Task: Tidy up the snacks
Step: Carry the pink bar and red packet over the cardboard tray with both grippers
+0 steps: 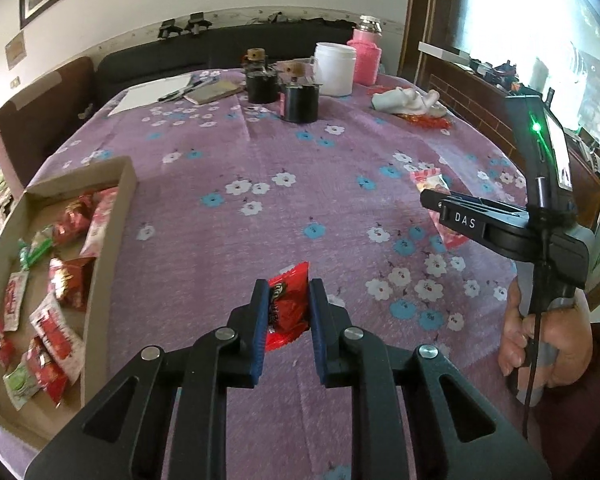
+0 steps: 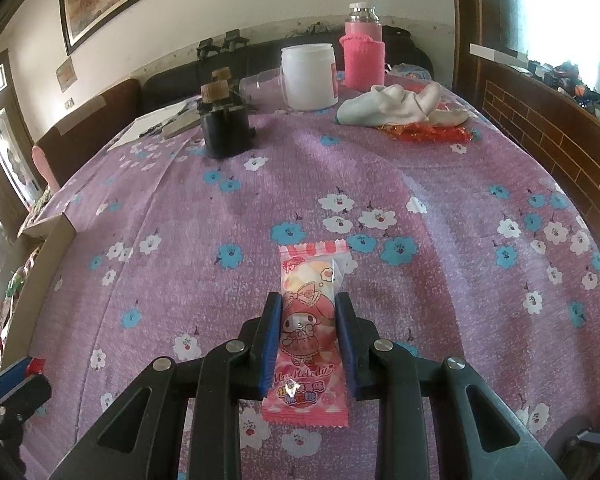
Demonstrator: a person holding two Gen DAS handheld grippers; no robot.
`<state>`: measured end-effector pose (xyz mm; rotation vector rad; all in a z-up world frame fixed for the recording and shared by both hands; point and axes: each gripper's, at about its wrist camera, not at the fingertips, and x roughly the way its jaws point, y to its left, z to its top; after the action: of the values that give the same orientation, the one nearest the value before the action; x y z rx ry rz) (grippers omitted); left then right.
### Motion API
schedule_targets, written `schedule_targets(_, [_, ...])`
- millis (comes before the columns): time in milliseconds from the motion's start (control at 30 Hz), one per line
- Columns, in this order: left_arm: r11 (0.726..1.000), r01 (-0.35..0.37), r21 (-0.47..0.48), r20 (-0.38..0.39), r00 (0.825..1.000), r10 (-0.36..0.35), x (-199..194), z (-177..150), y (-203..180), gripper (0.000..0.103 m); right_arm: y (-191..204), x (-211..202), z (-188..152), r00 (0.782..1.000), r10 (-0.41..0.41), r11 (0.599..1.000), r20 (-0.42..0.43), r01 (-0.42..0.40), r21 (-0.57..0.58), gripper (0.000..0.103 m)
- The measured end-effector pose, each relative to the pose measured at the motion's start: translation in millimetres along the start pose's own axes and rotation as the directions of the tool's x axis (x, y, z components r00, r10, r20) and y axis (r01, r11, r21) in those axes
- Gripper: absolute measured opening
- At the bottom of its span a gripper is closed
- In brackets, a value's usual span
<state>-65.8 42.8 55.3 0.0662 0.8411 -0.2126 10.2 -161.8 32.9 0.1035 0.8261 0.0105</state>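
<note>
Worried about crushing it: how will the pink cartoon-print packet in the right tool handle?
The pink cartoon-print plastic snack packet looks puffy, so probably light and squashable. Its glossy film may slip. The right tool straddles its middle, so the ends may droop.

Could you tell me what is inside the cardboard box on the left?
The cardboard box holds loose snack packets: red ones, pink-and-white ones and green ones. Its near corner is cut off by the frame.
</note>
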Motion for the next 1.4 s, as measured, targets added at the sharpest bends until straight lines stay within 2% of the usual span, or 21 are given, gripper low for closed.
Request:
schedule_targets(333, [0.998, -0.042, -0.037, 0.038, 0.998, 0.043, -30, -10, 20, 0.017, 1, -2, -1, 1.0, -0.018, 1.0, 0.017, 0.018, -0.004, 0.028])
schedule_targets(667, [0.994, -0.064, -0.09, 0.045, 0.997, 0.068, -52, -22, 51, 0.017, -4, 4, 0, 1.0, -0.024, 0.999, -0.008, 0.024, 0.029, 0.028])
schedule_targets(833, [0.991, -0.079, -0.107, 0.051, 0.995, 0.085, -63, -31, 65, 0.017, 11, -4, -1, 0.998, -0.062, 0.997, 0.007, 0.062, -0.034, 0.028])
schedule_targets(1033, [0.988, -0.072, -0.14, 0.061, 0.995, 0.081, -70, -39, 80, 0.017, 29, -39, -8, 1.0, 0.013, 0.999, 0.026, -0.012, -0.037, 0.027])
schedule_targets(1400, [0.982, -0.065, -0.18, 0.08, 0.994, 0.08, -83, -46, 98, 0.017, 93, -90, -23, 0.988, 0.137, 0.981, 0.067, -0.126, -0.149, 0.027])
